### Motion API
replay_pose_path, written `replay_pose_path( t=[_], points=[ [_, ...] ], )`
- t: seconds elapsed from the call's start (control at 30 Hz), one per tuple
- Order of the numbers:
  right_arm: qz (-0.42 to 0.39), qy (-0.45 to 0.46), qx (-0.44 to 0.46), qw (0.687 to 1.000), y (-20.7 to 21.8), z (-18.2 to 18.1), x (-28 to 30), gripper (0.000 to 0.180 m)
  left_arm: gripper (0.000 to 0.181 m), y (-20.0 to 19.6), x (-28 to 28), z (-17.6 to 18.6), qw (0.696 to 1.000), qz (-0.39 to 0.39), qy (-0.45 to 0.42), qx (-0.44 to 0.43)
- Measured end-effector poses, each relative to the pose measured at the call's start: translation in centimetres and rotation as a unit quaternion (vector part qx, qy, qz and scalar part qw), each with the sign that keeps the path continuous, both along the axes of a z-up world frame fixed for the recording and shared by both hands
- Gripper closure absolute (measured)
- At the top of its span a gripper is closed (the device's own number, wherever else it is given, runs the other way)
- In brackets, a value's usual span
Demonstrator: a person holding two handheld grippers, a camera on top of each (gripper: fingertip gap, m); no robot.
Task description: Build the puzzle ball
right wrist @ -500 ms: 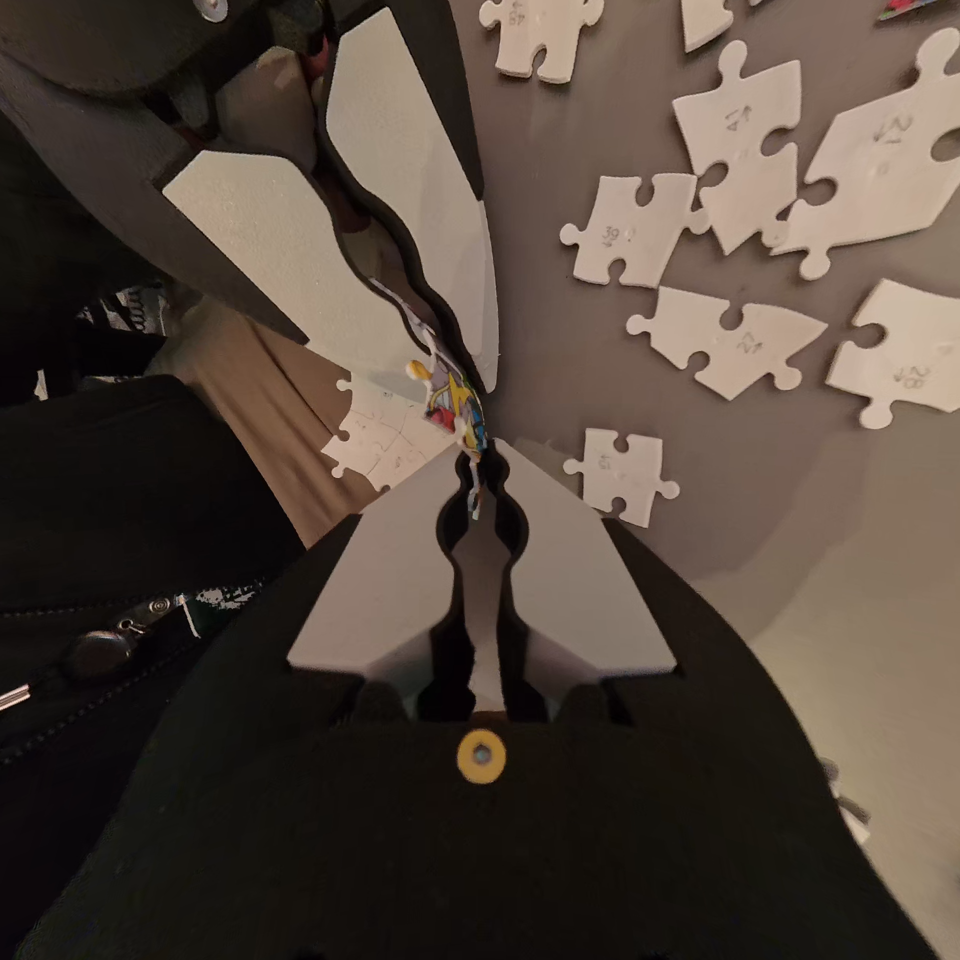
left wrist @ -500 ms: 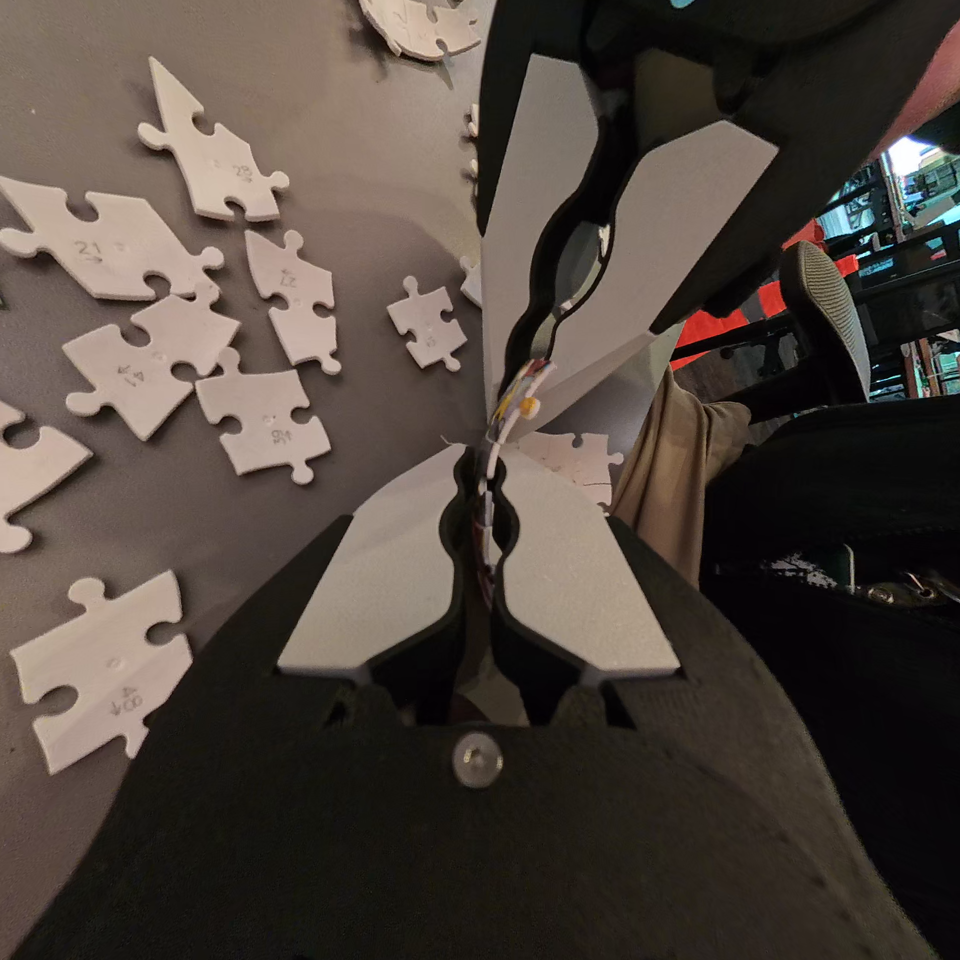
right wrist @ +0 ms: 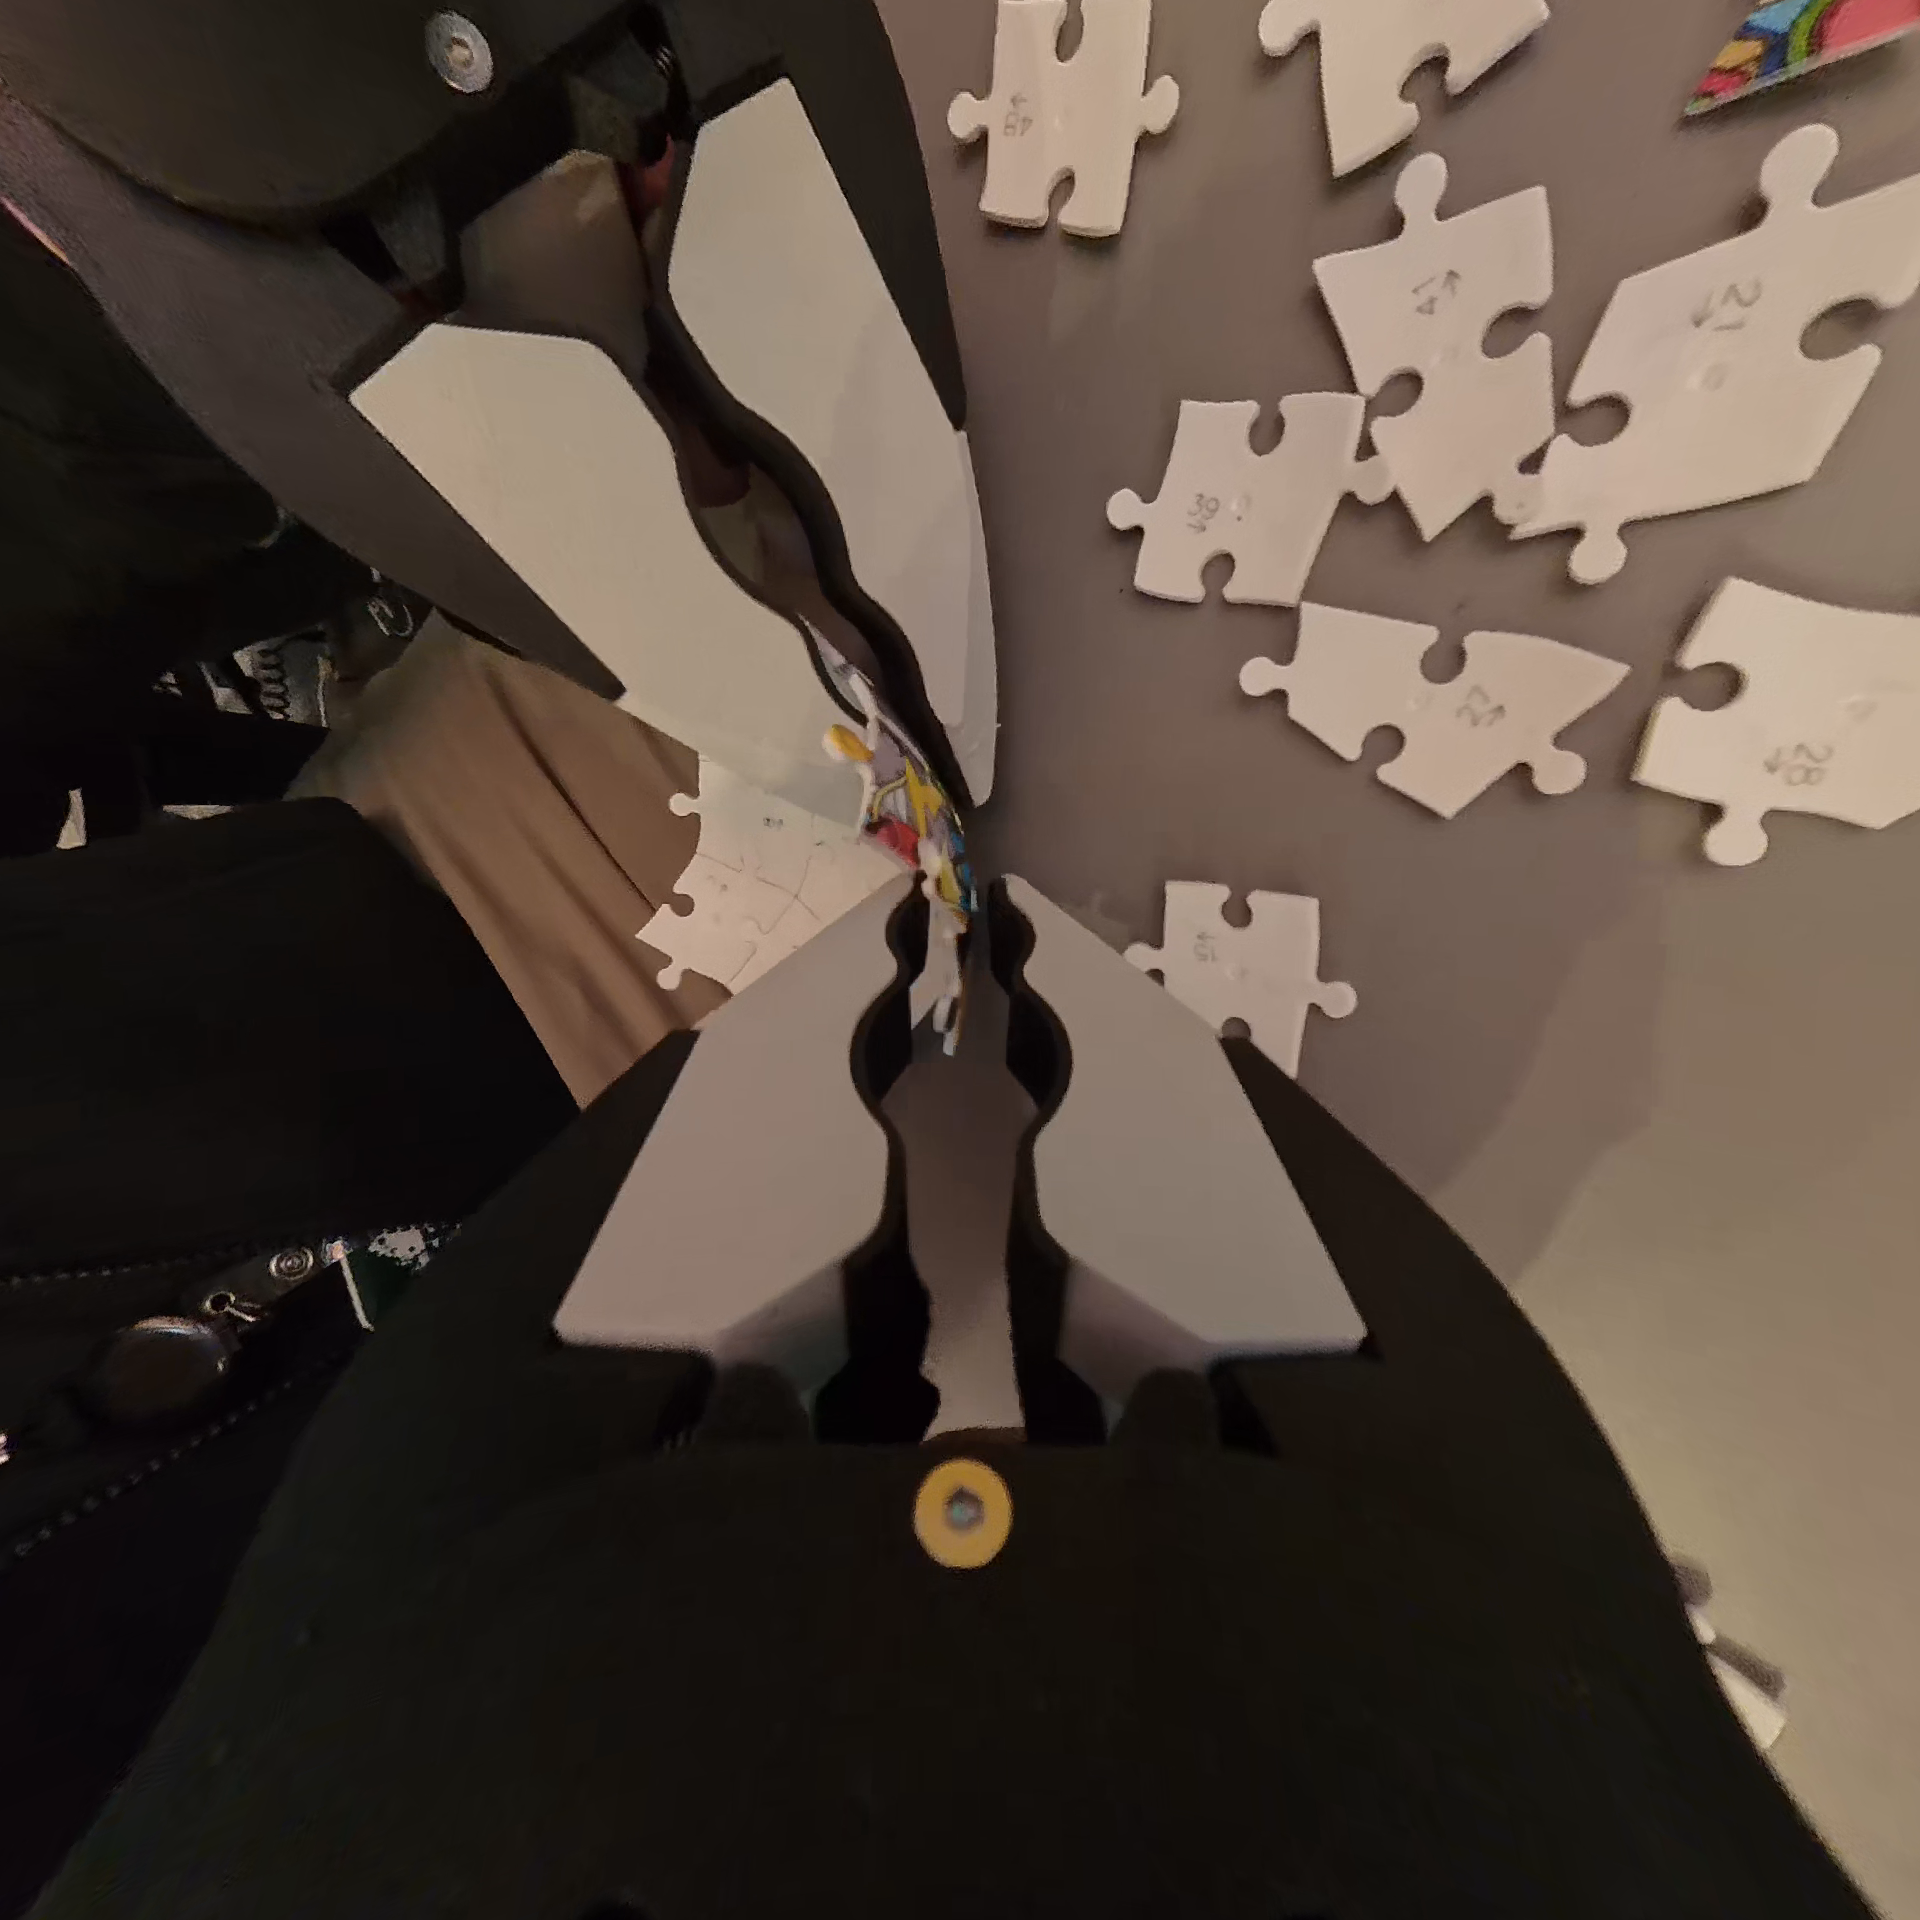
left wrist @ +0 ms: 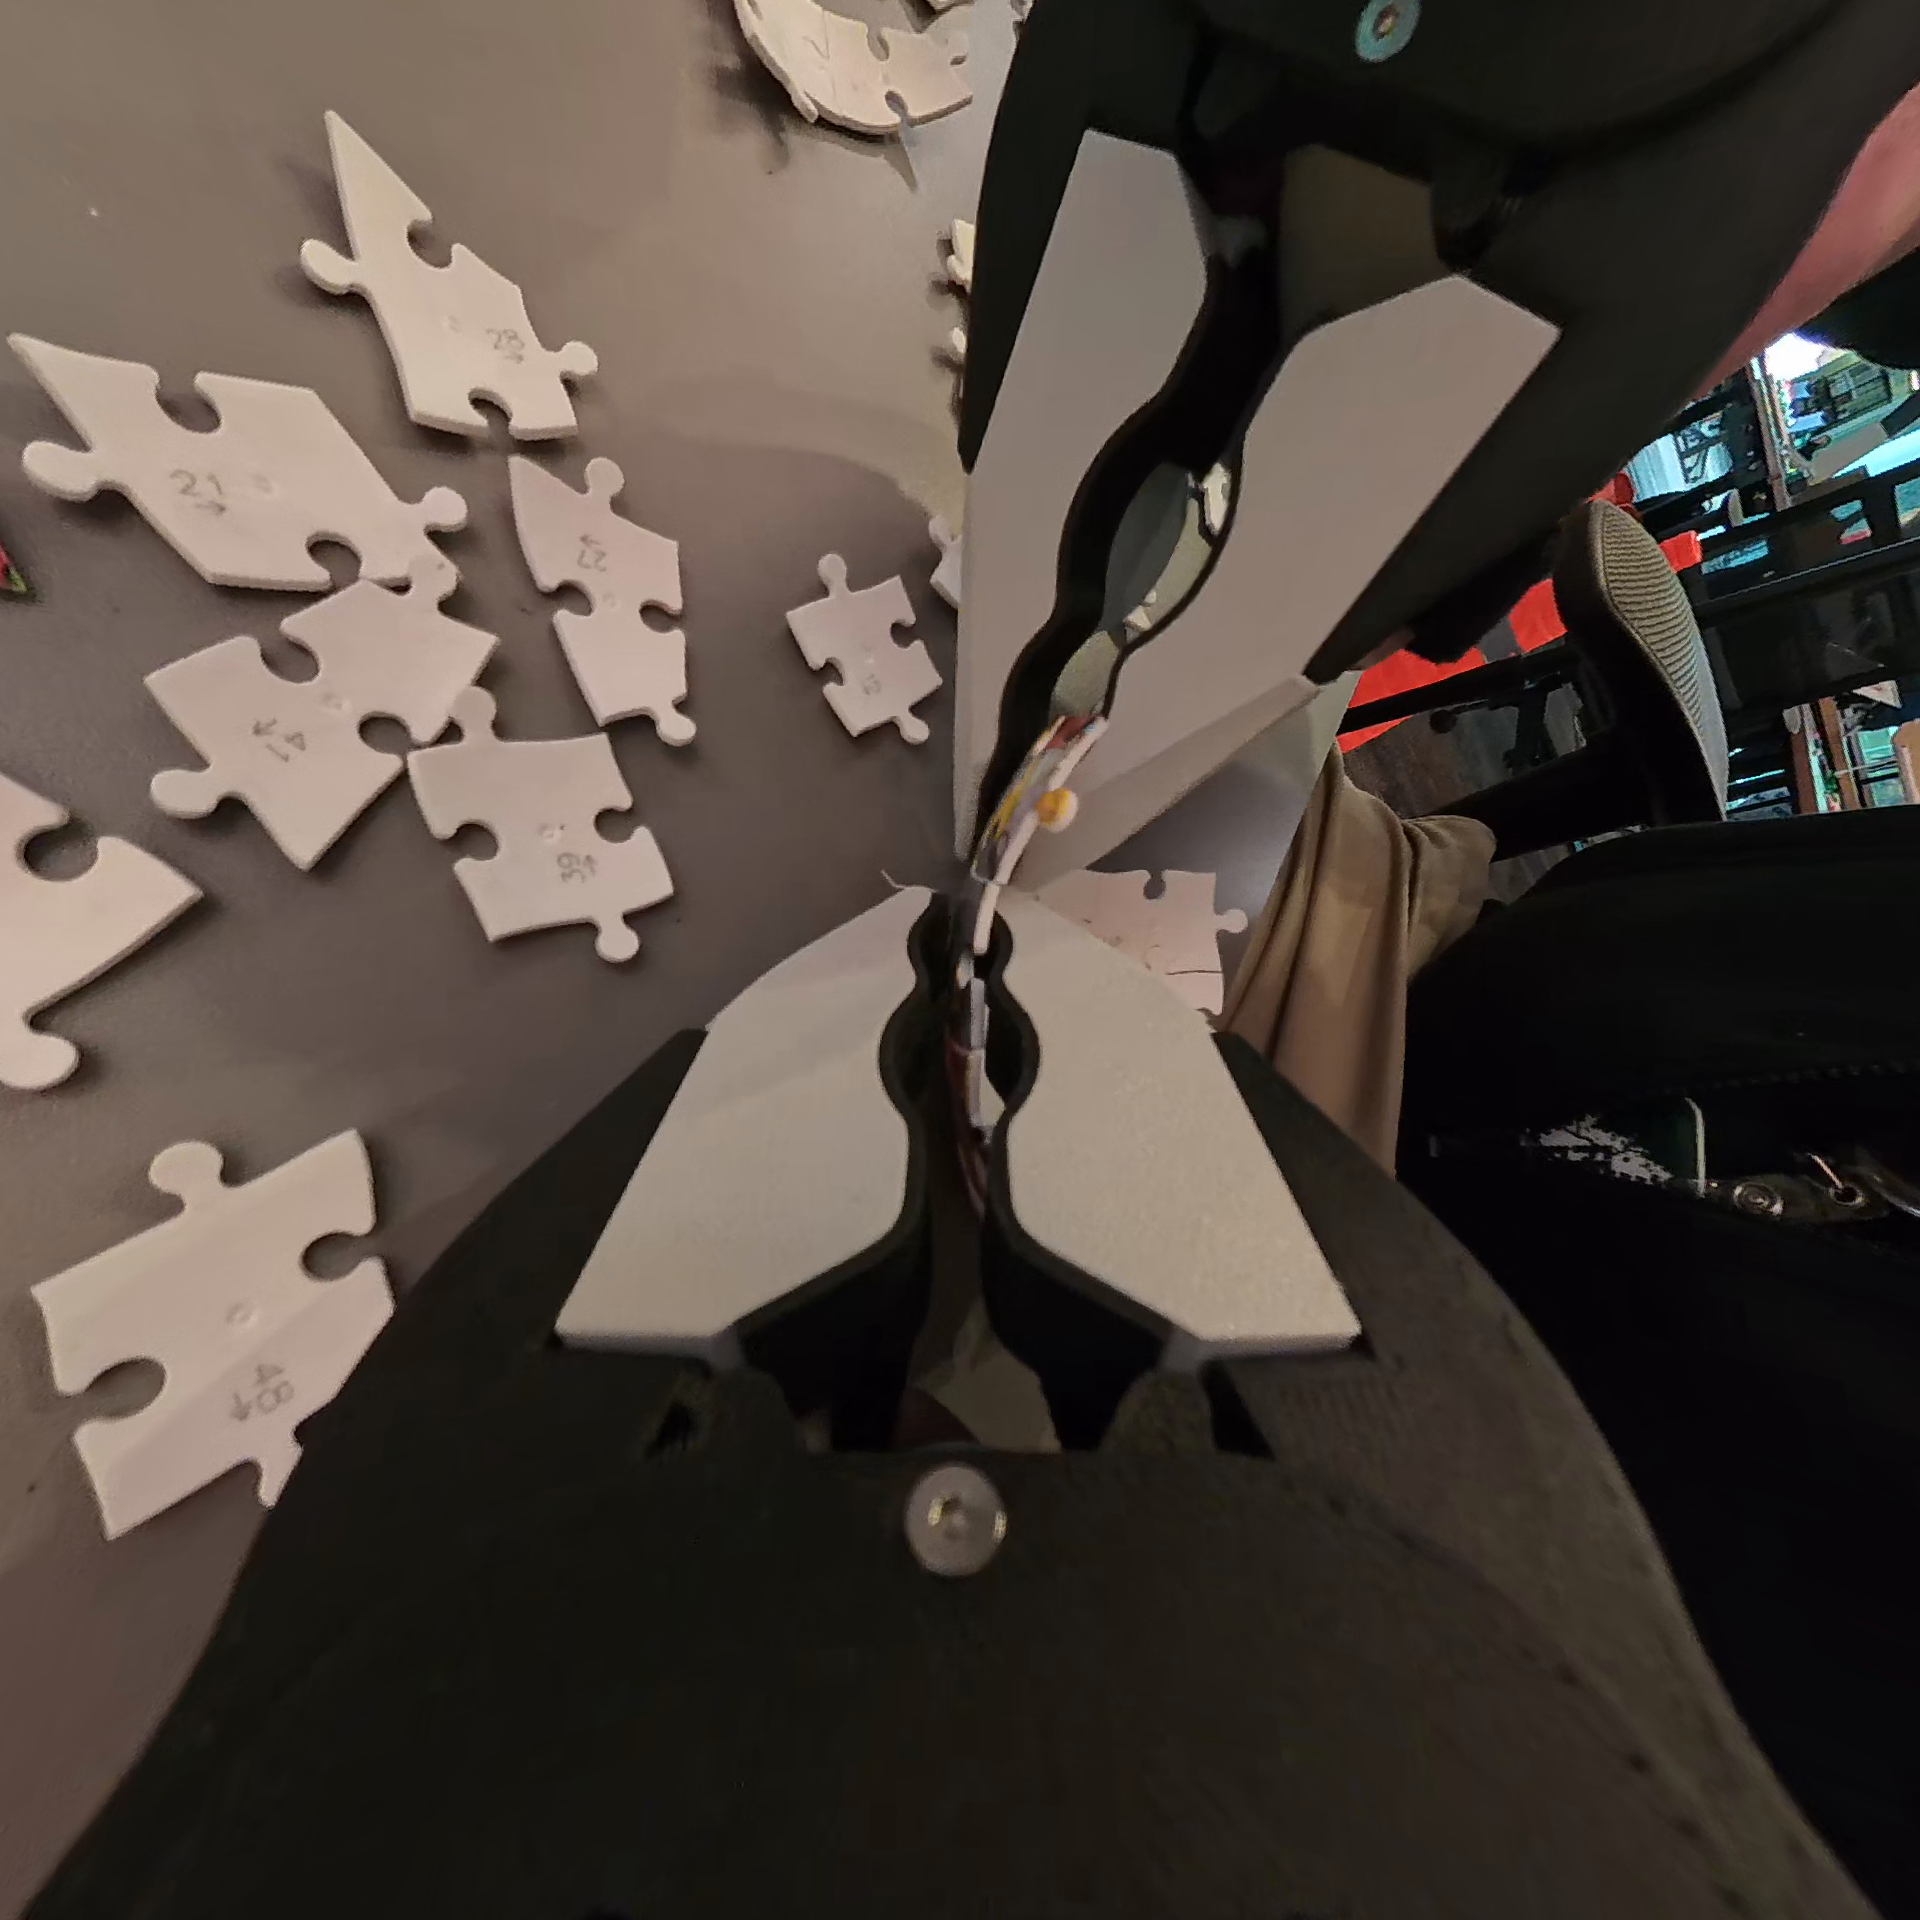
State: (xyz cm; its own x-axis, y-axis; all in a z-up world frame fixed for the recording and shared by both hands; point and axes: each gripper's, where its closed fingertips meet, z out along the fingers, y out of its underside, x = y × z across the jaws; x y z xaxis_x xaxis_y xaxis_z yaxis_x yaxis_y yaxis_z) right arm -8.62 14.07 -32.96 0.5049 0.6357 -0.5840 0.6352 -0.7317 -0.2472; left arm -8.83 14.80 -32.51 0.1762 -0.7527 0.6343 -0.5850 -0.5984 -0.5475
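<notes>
Little had moved since the earlier frames — your two grippers stayed tip to tip above the table (left wrist: 727, 260), with the pieces between them in much the same place.

Your left gripper (left wrist: 971, 925) was nearly closed, its pale, matte, wavy-edged fingers (left wrist: 790, 1143) pinching a thin colour-printed puzzle piece (left wrist: 982, 1029) edge-on. Your right gripper (right wrist: 956, 914) was closed to a narrow gap at the tips on another printed piece (right wrist: 914, 800), which showed yellow, red and blue and a small round knob; whether the two pieces had locked together could not be told.

Around them, flat on the smooth grey top, lay loose pieces (left wrist: 540, 831), blank white side up — thick, curved-edged, with round tabs and sockets. Each bore a small handwritten mark. A joined white patch (right wrist: 769, 894) lay at the table edge just below the tips, and a second joined group (left wrist: 852, 62) sat at the far edge. One piece (right wrist: 1787, 52) lay printed side up.

Beyond the table stood a mesh-backed chair (left wrist: 1642, 644).
</notes>
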Motion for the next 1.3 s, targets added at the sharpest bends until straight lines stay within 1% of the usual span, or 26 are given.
replay_pose_path(
  t=[0.07, 0.13, 0.6, 0.8, 1.03, 1.17, 1.3],
  points=[
    [0.003, 0.002, 0.002, 1.000, -0.1, 0.0, 0.0, 0.170, 0.176, 0.0, 0.0, 0.0, 1.000, 0.001, -0.001, -0.002],
    [0.005, 0.008, 0.008, 1.000, 0.1, 0.1, -0.1, 0.177, 0.176, 0.0, 0.0, 0.0, 1.000, 0.000, -0.003, -0.004],
    [0.027, 0.063, 0.026, 0.997, 0.1, 0.5, -0.2, 0.179, 0.174, 0.0, 0.0, 0.5, 1.000, -0.002, -0.026, -0.017],
    [0.038, 0.062, 0.041, 0.997, 0.1, 0.5, -0.3, 0.179, 0.174, 0.1, 0.1, 0.7, 0.999, -0.001, -0.035, -0.018],
    [0.030, 0.068, 0.040, 0.996, 0.2, 0.6, -0.3, 0.178, 0.175, 0.3, 0.2, 0.8, 0.999, 0.007, -0.038, -0.023],
    [0.027, 0.077, 0.042, 0.996, 0.2, 1.2, -0.1, 0.170, 0.175, 0.5, 0.2, 1.1, 0.999, 0.014, -0.046, -0.026],
    [0.023, 0.075, 0.049, 0.996, 0.2, 1.2, 0.2, 0.171, 0.175, 0.9, 0.1, 1.2, 0.998, 0.026, -0.052, -0.027]
  ],
)
